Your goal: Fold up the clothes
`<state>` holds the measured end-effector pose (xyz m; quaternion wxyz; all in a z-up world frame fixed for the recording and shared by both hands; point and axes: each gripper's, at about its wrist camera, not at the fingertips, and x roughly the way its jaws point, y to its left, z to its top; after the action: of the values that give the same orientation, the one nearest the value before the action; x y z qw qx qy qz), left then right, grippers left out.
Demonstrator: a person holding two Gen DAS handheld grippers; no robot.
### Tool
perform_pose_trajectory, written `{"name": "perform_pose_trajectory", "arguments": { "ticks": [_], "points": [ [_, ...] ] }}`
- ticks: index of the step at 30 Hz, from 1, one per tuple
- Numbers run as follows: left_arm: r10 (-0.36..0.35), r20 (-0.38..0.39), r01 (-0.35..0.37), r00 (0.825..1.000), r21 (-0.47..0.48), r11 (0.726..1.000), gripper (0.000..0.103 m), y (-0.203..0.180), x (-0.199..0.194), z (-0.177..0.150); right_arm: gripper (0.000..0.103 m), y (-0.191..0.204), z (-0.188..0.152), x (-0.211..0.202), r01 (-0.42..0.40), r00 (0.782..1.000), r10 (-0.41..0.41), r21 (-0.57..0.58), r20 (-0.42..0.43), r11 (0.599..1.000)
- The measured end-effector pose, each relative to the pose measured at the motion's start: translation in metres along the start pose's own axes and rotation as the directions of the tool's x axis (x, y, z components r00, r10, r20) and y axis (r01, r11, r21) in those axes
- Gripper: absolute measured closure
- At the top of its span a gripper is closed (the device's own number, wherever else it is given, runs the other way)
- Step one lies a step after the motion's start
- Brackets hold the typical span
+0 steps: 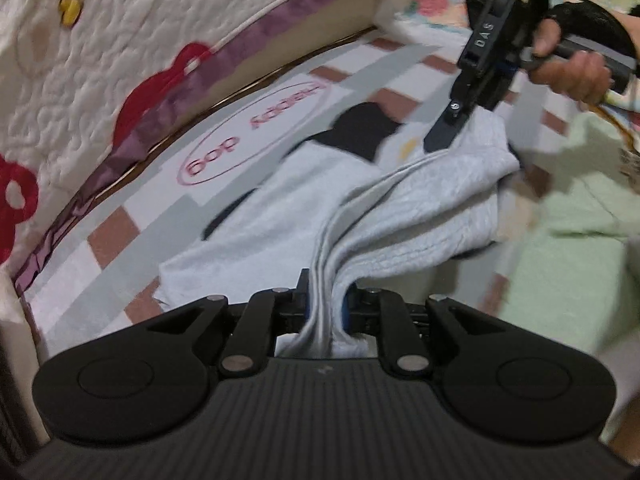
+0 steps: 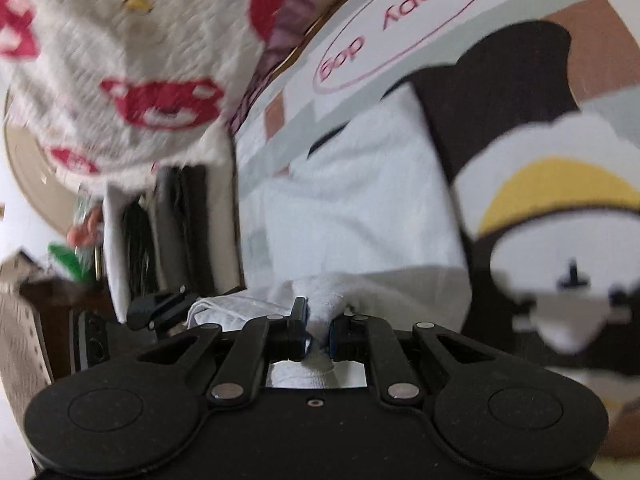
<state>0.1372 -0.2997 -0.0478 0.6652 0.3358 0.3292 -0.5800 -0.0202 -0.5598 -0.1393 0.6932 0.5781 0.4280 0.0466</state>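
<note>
— Where is the white shirt (image 1: 280, 216)?
— On the checked mat (image 1: 112, 236), near the quilt edge (image 1: 168, 112).
— And the grippers?
— The left gripper (image 1: 326, 312) pinches its hem. The right gripper (image 2: 318, 334) pinches a corner.

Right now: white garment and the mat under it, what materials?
White garment: looks like soft cotton knit, matte, with a puckered surface and ribbed edge. Both grippers pinch it. Checked mat: smooth, flat, printed "Happy dog"; thin fabric or vinyl, can't tell.

Garment (image 1: 420, 200): soft white cloth, matt, ribbed hem. Left claw (image 1: 326, 304): matt black plastic, bright metal rivets. Quilt (image 1: 100, 60) at 10 o'clock: puckered stitched cloth.
</note>
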Motion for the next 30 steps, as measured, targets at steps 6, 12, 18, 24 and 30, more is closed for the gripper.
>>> {"name": "perform_pose_trajectory", "arguments": {
  "ticks": [6, 12, 18, 24, 30],
  "points": [
    [0.112, -0.028, -0.112, 0.993, -0.009, 0.994, 0.089, 0.009, 0.050, 0.003, 0.090, -0.022, 0.042, 0.016, 0.010, 1.000, -0.013, 0.120, 0.020, 0.993],
    [0.081, -0.030, -0.083, 0.996, -0.075, 0.994, 0.089, 0.024, 0.063, 0.002, 0.086, -0.034, 0.052, 0.020, 0.007, 1.000, -0.008, 0.161, 0.004, 0.987],
    [0.043, -0.038, -0.048, 0.998, -0.119, 0.992, 0.088, 0.032, 0.066, 0.004, 0.068, -0.024, 0.054, -0.009, -0.020, 0.997, 0.017, 0.046, 0.073, 0.999],
    [-0.002, 0.007, 0.004, 1.000, -0.312, 0.950, 0.079, 0.061, 0.072, 0.001, 0.062, 0.012, 0.022, -0.044, 0.133, 0.956, -0.017, -0.380, 0.293, 0.916],
    [-0.022, 0.054, 0.044, 0.998, -0.454, 0.890, 0.073, 0.083, 0.082, -0.004, 0.062, 0.013, 0.005, -0.019, 0.238, 0.954, -0.100, -0.512, 0.281, 0.825]
  ]
}}
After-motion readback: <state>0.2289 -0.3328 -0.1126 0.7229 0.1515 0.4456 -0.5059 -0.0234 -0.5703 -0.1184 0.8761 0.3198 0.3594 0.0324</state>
